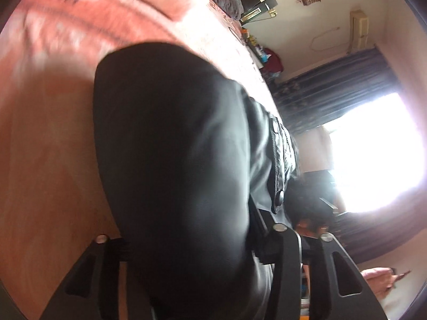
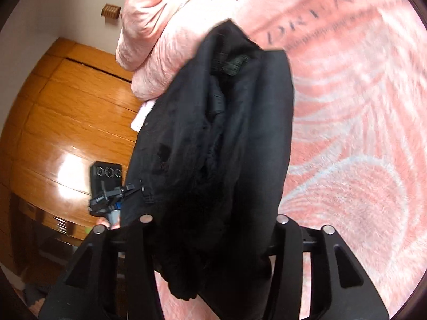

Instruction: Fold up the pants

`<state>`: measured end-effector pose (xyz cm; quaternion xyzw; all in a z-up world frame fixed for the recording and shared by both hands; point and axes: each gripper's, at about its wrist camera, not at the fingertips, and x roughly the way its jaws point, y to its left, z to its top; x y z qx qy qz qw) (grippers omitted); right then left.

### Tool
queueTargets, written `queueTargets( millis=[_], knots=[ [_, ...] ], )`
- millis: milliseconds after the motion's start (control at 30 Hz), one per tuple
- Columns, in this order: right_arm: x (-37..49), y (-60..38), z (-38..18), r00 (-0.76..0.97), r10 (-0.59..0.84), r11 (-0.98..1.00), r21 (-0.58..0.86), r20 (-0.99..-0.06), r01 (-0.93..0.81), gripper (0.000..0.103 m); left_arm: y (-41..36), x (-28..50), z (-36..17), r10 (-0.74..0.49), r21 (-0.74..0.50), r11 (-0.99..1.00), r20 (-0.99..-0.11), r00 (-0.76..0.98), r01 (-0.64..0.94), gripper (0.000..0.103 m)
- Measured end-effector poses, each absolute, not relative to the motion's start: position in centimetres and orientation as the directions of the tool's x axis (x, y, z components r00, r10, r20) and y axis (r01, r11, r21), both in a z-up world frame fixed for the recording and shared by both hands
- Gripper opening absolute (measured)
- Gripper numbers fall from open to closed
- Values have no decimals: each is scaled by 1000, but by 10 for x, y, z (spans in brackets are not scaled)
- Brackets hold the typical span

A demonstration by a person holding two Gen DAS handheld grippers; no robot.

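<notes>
The black pants [image 1: 173,146] hang in front of the left wrist camera, draped over my left gripper [image 1: 210,242], which is shut on the fabric; a snap button [image 1: 280,196] and waistband show at the right. In the right wrist view the same black pants [image 2: 213,138] hang bunched between the fingers of my right gripper [image 2: 213,221], which is shut on them. The fingertips of both grippers are hidden by cloth. The pants are lifted above a pink patterned blanket [image 2: 360,106].
A rolled pink quilt [image 2: 165,32] lies at the top of the bed. A wooden wardrobe [image 2: 66,106] stands at the left. A bright window [image 1: 373,154] with dark curtains [image 1: 333,85] and cluttered shelves [image 1: 256,48] are beyond the bed.
</notes>
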<state>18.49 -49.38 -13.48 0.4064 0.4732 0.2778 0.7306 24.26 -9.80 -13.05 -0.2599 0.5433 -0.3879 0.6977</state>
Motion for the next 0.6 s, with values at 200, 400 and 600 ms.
queueTargets(
  millis=[200, 400, 600],
  knots=[
    [173, -504, -152, 419, 811, 457, 890, -408, -19, 57, -97, 245, -143, -822, -781, 570, -550, 149, 256, 69],
    [147, -523, -138, 445, 801, 454, 891, -400, -17, 72, -69, 229, -109, -771, -745, 636, -604, 204, 201, 87],
    [97, -554, -123, 517, 698, 553, 832, -496, 52, 81, -28, 173, -78, -623, -612, 775, -697, 356, 159, 94]
  ],
)
